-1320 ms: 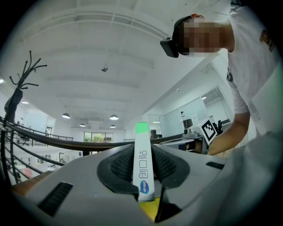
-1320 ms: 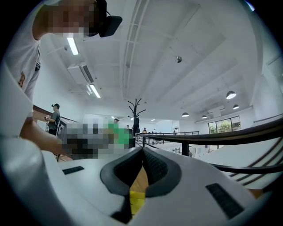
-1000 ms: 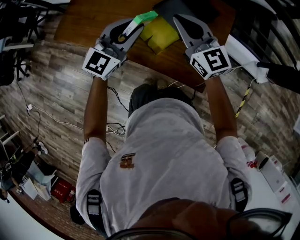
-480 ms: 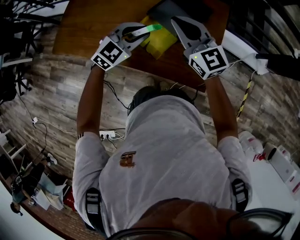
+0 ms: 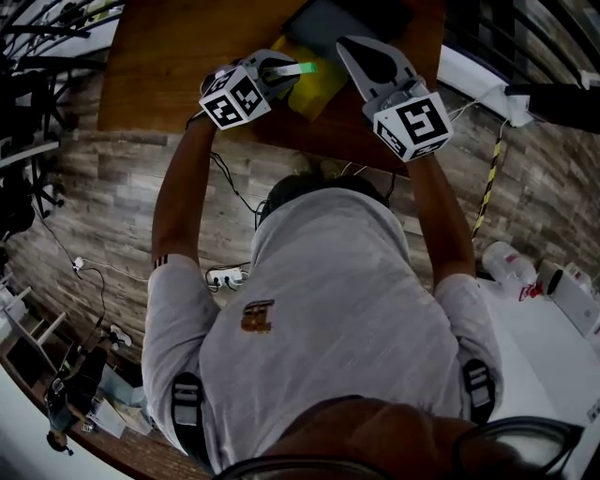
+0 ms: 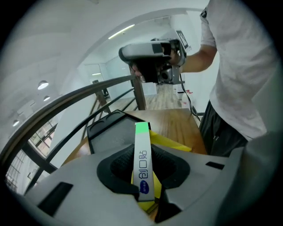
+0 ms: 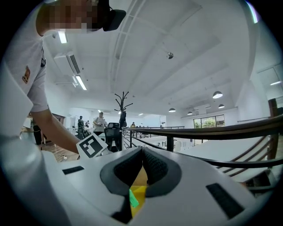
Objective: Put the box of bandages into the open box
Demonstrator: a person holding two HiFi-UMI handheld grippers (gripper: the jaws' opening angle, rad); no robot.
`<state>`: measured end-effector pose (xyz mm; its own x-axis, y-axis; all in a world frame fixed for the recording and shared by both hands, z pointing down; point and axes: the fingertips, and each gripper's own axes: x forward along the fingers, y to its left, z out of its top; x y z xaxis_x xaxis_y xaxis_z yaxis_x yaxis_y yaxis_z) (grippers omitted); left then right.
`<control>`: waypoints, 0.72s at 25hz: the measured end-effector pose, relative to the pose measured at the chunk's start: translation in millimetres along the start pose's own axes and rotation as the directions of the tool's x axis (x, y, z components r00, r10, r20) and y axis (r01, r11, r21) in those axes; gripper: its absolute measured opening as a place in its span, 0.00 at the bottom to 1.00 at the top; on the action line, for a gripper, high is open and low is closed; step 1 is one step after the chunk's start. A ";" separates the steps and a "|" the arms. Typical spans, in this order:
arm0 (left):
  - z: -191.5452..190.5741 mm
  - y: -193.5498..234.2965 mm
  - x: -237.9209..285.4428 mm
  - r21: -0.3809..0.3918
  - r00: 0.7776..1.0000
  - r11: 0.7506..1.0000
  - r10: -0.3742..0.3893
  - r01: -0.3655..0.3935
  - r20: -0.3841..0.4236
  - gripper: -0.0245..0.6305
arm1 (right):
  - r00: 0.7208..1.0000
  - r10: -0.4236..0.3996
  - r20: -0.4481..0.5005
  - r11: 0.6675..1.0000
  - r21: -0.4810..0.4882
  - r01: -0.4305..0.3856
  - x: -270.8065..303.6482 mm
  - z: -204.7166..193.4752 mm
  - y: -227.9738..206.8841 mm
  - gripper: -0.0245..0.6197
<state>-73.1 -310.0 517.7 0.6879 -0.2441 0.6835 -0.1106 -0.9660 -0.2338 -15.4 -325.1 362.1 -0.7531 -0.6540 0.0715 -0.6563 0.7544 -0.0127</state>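
Observation:
The box of bandages (image 6: pixel 142 155), a slim white carton with a green end, is clamped on edge between my left gripper's (image 6: pixel 143 174) pads. In the head view the left gripper (image 5: pixel 279 68) holds the bandage box (image 5: pixel 302 68) just over the open yellow box (image 5: pixel 317 89) on the wooden table (image 5: pixel 169 56). The yellow box (image 6: pixel 173 143) shows right below the carton. My right gripper (image 5: pixel 354 47) hovers to the right of the yellow box, its jaws shut together on nothing. Between its pads (image 7: pixel 155 168) I see a sliver of the yellow box (image 7: pixel 139 192) and the carton's green end (image 7: pixel 132 199).
A dark grey tray (image 5: pixel 323 19) lies just beyond the yellow box; it shows also in the left gripper view as a black-rimmed tray (image 6: pixel 110 132). A metal railing (image 6: pixel 66 106) runs behind the table. Cables and a power strip (image 5: pixel 225 277) lie on the floor by the table's near edge.
My left gripper has moved right and forward with the bandage box, turning it onto its edge over the yellow box. The right gripper has barely shifted.

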 end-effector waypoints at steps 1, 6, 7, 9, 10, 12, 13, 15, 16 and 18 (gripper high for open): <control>-5.0 -0.6 6.4 0.012 1.000 1.000 -0.021 0.021 -0.020 0.20 | 1.000 -0.007 -0.004 1.000 0.000 0.007 -0.1 -1.4 -1.4 0.09; -20.5 -1.0 34.9 0.015 0.993 0.995 -0.096 0.097 -0.067 0.20 | 0.999 -0.048 -0.020 0.999 0.007 0.048 -6.1 -8.3 -13.3 0.09; -23.1 -1.1 39.3 0.014 0.991 0.994 -0.109 0.111 -0.074 0.20 | 0.998 -0.054 -0.024 0.998 0.008 0.055 -6.9 -10.2 -15.4 0.09; -26.9 -1.6 48.3 0.020 0.987 0.990 -0.135 0.137 -0.088 0.20 | 0.997 -0.068 -0.033 0.998 0.011 0.068 -9.2 -14.8 -20.3 0.09; -27.7 -2.0 52.6 0.023 0.985 0.989 -0.146 0.148 -0.092 0.20 | 0.997 -0.075 -0.037 0.997 0.012 0.075 -10.8 -17.1 -22.9 0.09; -27.7 -2.2 59.8 0.028 0.982 0.986 -0.163 0.167 -0.093 0.20 | 0.995 -0.088 -0.044 0.996 0.014 0.089 -13.7 -21.1 -27.6 0.09; -27.4 -2.2 62.5 0.030 0.981 0.984 -0.171 0.174 -0.093 0.20 | 0.994 -0.094 -0.047 0.995 0.015 0.095 -14.8 -22.6 -29.4 0.09; -27.4 -2.2 66.5 0.030 0.978 0.981 -0.187 0.191 -0.096 0.20 | 0.993 -0.104 -0.050 0.994 0.019 0.105 -16.4 -24.6 -32.2 0.09; -27.8 -2.2 68.0 0.029 0.975 0.979 -0.197 0.201 -0.100 0.20 | 0.993 -0.109 -0.051 0.994 0.020 0.110 -16.8 -25.1 -33.6 0.09; -29.4 -2.0 70.1 0.027 0.971 0.975 -0.215 0.219 -0.109 0.20 | 0.992 -0.117 -0.051 0.993 0.024 0.119 -16.7 -25.6 -36.2 0.09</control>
<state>-45.7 -327.7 586.4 0.6131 -0.0387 0.7890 0.0620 -0.9934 -0.0969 22.1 -340.1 386.9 -0.6675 -0.7343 0.1235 -0.7420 0.6699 -0.0278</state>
